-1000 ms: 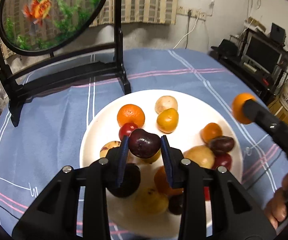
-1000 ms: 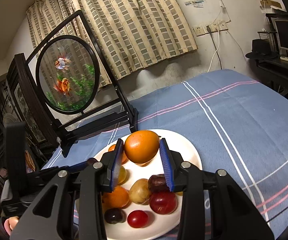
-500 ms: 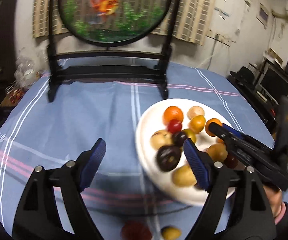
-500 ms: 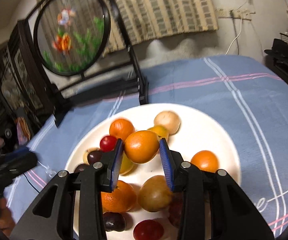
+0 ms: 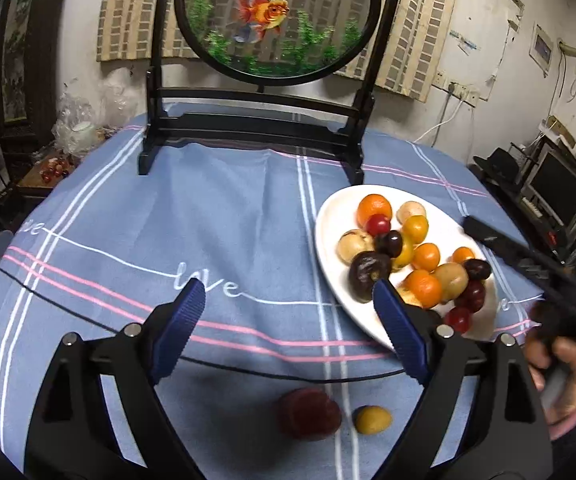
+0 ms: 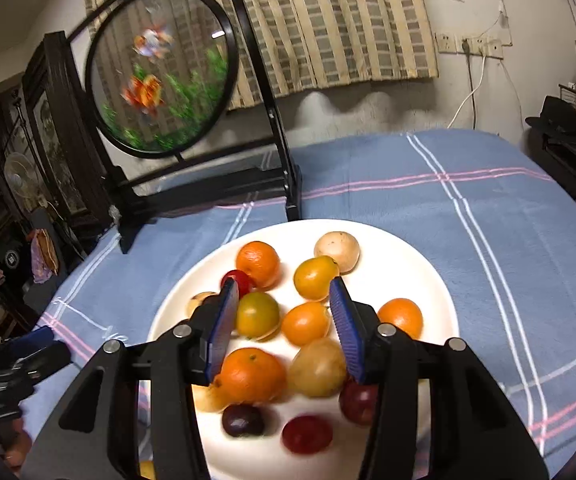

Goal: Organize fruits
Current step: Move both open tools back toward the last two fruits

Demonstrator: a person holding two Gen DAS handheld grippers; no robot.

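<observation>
On the blue checked tablecloth (image 5: 136, 248), fruit-gathering is mid-step: the right gripper (image 6: 284, 320), jaws just parting, releases an orange (image 6: 306, 323) onto the white plate (image 6: 420, 272), while the left gripper (image 5: 288, 332), jaws spread and empty, must next collect the red fruit (image 5: 308, 414) and yellow fruit (image 5: 373, 419) lying off-plate.

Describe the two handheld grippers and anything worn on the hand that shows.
Both are matte black plastic. The left gripper and right gripper each have two angular triangular arms with cut-out openings, silver round bolts at the joints, and ribbed dark blue pads on the fingers. No cables or markings show on them. Below the person's hand a pink sleeve cuff is visible.
</observation>
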